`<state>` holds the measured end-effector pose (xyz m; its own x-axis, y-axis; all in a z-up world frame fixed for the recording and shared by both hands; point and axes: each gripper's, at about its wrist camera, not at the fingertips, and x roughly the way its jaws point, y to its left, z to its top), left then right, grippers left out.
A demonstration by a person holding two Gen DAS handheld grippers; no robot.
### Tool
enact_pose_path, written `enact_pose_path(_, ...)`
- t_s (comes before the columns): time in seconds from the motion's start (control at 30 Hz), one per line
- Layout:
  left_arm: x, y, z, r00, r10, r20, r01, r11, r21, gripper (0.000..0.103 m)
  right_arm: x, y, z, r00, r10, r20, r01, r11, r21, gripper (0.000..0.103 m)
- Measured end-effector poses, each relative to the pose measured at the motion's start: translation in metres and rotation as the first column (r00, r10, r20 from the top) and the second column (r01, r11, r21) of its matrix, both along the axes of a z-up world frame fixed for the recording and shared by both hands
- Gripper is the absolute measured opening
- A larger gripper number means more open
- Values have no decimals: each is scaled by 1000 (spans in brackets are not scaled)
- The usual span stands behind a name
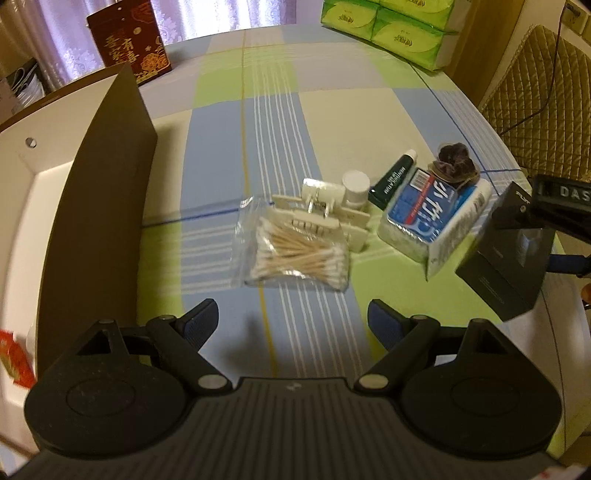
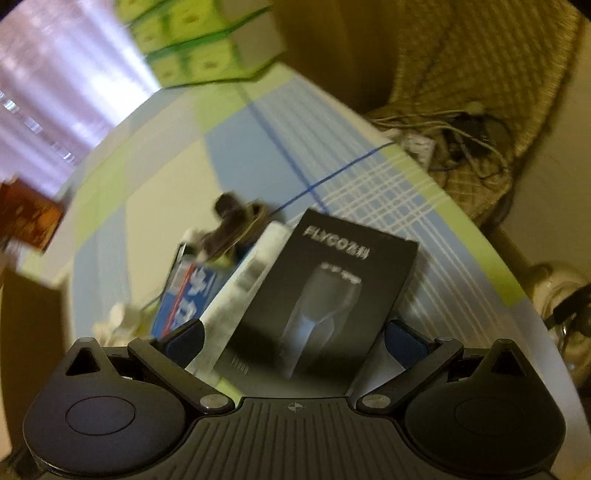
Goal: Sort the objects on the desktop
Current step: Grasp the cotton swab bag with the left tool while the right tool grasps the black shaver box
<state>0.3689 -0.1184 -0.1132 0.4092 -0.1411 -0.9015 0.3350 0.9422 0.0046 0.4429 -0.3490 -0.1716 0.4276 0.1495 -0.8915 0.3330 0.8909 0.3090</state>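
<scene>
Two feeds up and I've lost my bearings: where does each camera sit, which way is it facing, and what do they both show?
Left wrist: on the left gripper, above the checked tablecloth, looking forward and down at the swab bag and floss box; its own fingers show, spread with nothing between them.
Right wrist: on the right gripper, tilted, close over the black box lying between its fingers; whether they grip it is unclear.
Shared: black box, floss box, green tissue packs, tablecloth.

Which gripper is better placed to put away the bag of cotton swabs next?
Left. The left gripper is open, empty, facing the cotton swabs. The right gripper straddles the black box.
</scene>
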Motion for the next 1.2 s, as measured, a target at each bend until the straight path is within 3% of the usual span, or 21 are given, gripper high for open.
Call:
enact_pose_path(0.13, 11, -1, -7, 1000, -19, -1, 19, 1000, -7, 87, 7, 2, -13, 999, 8, -36, -10, 999, -42, 101)
enact_pose_path(0.3, 23, -4, -18, 999, -34, 8, 34, 999, -8, 90, 7, 0, -17, 989, 143, -34, -145, 987, -70, 98)
enact_pose_path(0.47, 36, -8, -31, 999, -54, 9, 54, 998, 13, 93, 6, -10, -19, 940, 339, -43, -341, 938, -55, 97)
enact_pose_path(0.57, 43, -13, -39, 997, -81, 7, 80, 996, 27, 93, 3, -19, -21, 909, 414, -42, -415, 909, -37, 94)
enact_pose_path(0.73, 51, -17, -49, 994, -105, -8, 105, 994, 8, 93, -6, -21, -21, 860, 508, -49, -510, 855, -95, 90)
enact_pose_path(0.8, 53, -17, -53, 994, -108, -9, 108, 994, 3, 87, -8, -21, -22, 851, 523, -50, -525, 843, -114, 89)
enact_pose_path(0.9, 51, -13, -53, 994, -111, -19, 110, 993, -43, 70, -12, -23, -23, 847, 528, -52, -530, 838, -132, 89)
enact_pose_path(1.03, 36, -11, -50, 993, -118, -7, 118, 993, -31, 69, -11, -20, -26, 853, 520, -51, -521, 841, -145, 89)
enact_pose_path(1.2, 8, -4, -49, 995, -86, -48, 85, 996, -37, 69, -12, -18, -26, 856, 516, -42, -515, 840, -174, 90)
